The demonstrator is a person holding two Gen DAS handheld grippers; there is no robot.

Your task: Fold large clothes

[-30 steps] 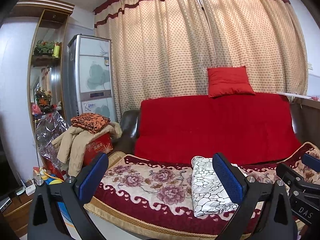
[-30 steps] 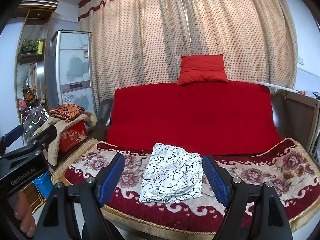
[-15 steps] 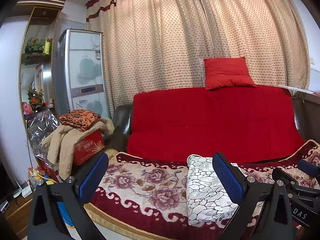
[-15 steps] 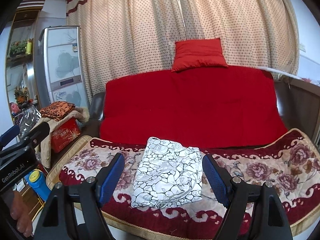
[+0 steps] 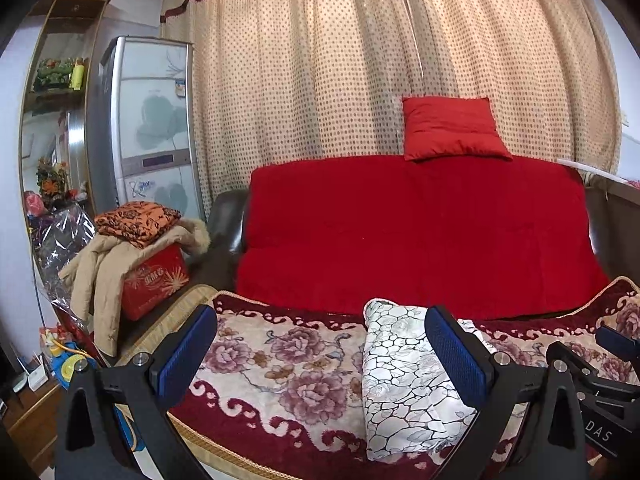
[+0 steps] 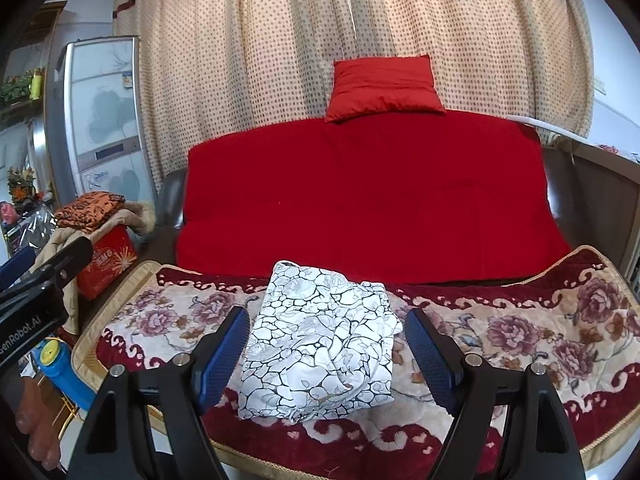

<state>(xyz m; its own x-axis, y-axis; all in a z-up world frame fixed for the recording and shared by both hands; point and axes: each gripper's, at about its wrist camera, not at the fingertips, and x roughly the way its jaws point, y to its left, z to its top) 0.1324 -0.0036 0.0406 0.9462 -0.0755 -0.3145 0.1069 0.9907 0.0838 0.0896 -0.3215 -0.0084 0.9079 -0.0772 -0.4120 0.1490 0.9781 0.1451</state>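
A white garment with a black crackle pattern [image 6: 320,344] lies bunched and roughly folded on the flowered sofa blanket [image 6: 540,328]. My right gripper [image 6: 326,356] is open just short of it, one blue pad on each side of its near part, nothing pinched. In the left wrist view the same garment [image 5: 404,376] sits at lower right, partly behind the right finger. My left gripper [image 5: 320,356] is open over bare flowered blanket [image 5: 280,364] to the garment's left, holding nothing. The right gripper's body [image 5: 600,392] shows at that view's right edge.
A red throw covers the sofa back [image 6: 368,200], with a red cushion [image 6: 380,88] on top before dotted curtains. Left of the sofa stand a red box [image 5: 154,280] draped with a beige coat and orange cloth, a fridge [image 5: 148,128], and a blue bottle [image 6: 60,372].
Both grippers have moved closer to the sofa and dipped slightly. The garment now looms larger and lies between the right gripper's pads. Both stay open.
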